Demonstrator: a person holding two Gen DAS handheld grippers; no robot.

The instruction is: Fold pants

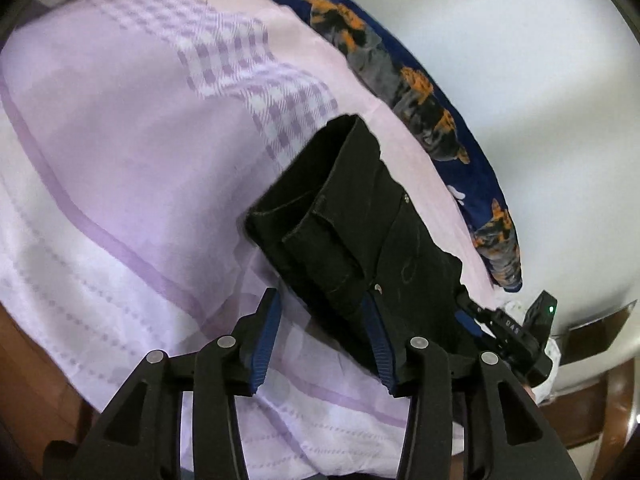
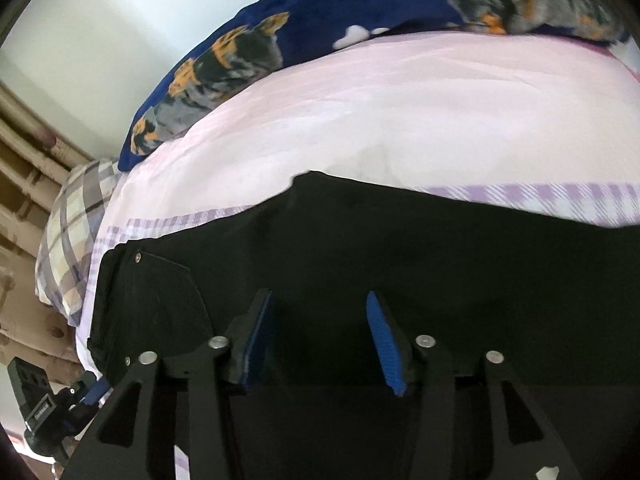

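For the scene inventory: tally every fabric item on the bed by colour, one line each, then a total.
Black: 1, the pants
Lilac and pink checked: 1, the bedsheet
Navy with orange and grey cats: 1, the blanket
Cream and grey plaid: 1, the pillow
Total: 4

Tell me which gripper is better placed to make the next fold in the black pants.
Probably the right gripper: its open fingers sit directly over the black denim pants. The left gripper is open too, but straddles only their near edge over the lilac checked bedsheet.
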